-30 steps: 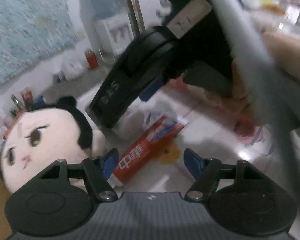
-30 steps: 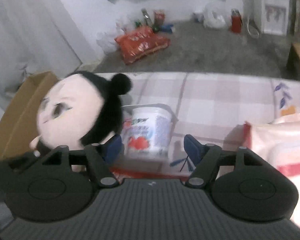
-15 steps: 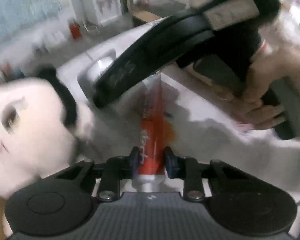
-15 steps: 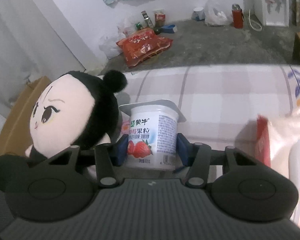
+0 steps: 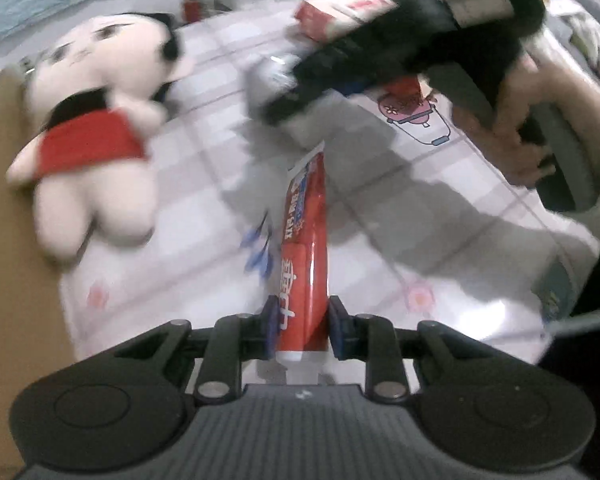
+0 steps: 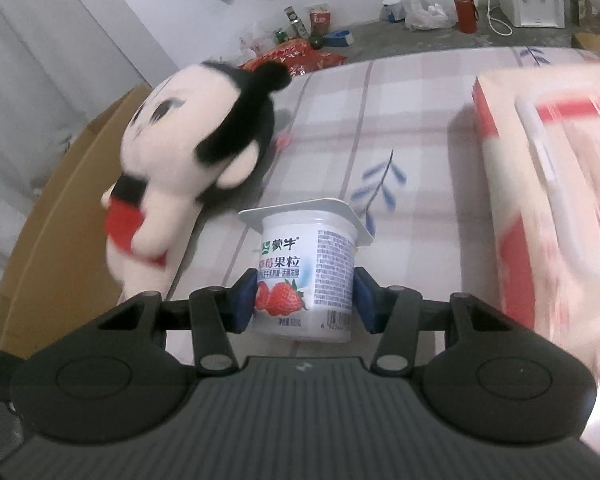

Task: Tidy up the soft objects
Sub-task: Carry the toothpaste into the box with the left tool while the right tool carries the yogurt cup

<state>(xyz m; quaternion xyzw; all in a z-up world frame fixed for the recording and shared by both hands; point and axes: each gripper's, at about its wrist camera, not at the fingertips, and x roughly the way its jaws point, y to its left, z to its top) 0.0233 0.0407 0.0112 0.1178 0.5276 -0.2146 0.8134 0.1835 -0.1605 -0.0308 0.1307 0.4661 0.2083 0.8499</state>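
Observation:
My left gripper [image 5: 303, 330] is shut on a red toothpaste tube [image 5: 306, 248], which points away from me above the checked cloth. My right gripper [image 6: 305, 306] is shut on a white strawberry yogurt cup [image 6: 306, 276], held upright over the cloth. A plush doll with black hair and a red top [image 5: 96, 120] lies on the cloth at the left, also seen as the doll [image 6: 188, 152] left of the cup. In the left wrist view the right gripper's black body [image 5: 400, 28] and the hand [image 5: 540, 128] holding it cross the upper right.
A brown cardboard box [image 6: 60, 208] borders the cloth on the left. A large red and white carton [image 6: 552, 184] stands at the right. The checked tablecloth [image 6: 400, 120] lies between them. Bottles, bags and a red flask [image 6: 465, 16] sit on the floor behind.
Both grippers went from open to shut, the left on the toothpaste tube, the right on the yogurt cup. Both then moved with their loads; the doll now shows further back and left.

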